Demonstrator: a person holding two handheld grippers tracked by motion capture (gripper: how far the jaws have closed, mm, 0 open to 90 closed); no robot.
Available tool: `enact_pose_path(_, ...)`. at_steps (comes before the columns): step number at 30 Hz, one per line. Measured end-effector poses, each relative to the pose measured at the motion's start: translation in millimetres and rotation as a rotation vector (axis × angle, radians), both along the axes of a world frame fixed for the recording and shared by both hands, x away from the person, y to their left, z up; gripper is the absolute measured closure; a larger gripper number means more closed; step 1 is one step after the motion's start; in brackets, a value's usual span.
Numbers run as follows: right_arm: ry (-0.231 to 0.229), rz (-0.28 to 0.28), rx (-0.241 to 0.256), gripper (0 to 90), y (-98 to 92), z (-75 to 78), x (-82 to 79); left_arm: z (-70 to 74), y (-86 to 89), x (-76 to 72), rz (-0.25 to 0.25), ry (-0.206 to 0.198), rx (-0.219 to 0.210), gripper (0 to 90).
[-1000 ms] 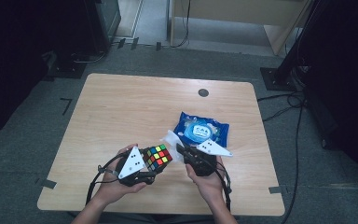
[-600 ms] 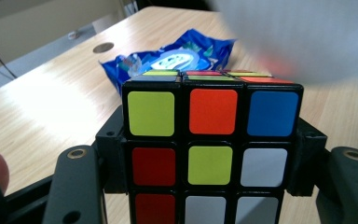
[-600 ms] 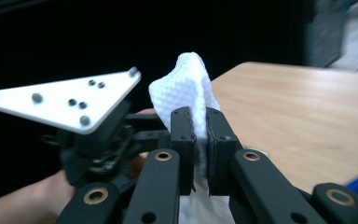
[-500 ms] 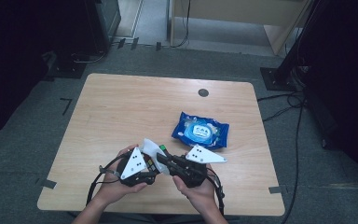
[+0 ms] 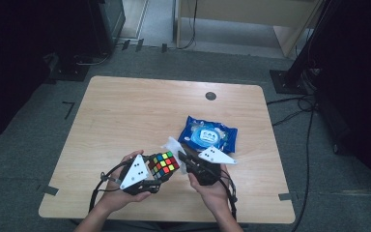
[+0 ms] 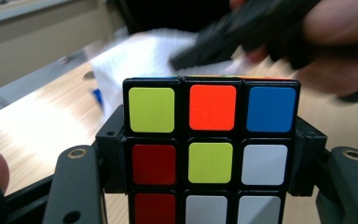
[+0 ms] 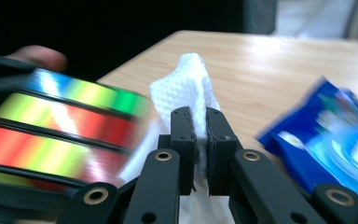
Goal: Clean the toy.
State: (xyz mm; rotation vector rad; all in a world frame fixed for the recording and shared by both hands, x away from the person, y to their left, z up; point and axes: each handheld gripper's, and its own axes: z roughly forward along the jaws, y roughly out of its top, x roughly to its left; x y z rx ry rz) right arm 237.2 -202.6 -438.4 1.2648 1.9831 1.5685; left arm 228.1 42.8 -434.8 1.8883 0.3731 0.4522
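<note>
In the right gripper view the puzzle cube (image 7: 60, 135) is a streaked blur at the left, and the blue wipes packet (image 7: 335, 140) is cut off at the right edge, its print too smeared to read. From above the label on that one packet (image 5: 207, 137) is also too small to make out. There is one cube (image 5: 164, 164), held off the wooden table (image 5: 125, 111) near its front edge — the left gripper (image 5: 150, 175) has its jaws closed against two opposite sides of it. The right gripper (image 7: 200, 126) is nearly closed, pinching one white wipe (image 7: 186, 88) just beside the cube.
</note>
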Motion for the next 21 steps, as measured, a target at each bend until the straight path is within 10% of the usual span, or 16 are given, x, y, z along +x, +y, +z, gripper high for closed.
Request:
enact_pose_path(15, 0.145, -0.05, -0.113, 83.4, -8.8, -43.0, 18.5, 1.3, 24.6, 15.7, 0.065, 0.064, -0.096, 34.3)
enact_pose_path(21, 0.139, -0.058, -0.106, 58.2, -12.9, -49.4, 22.3, 2.2, 30.2, 18.7, 0.073, 0.077, -0.115, 34.4)
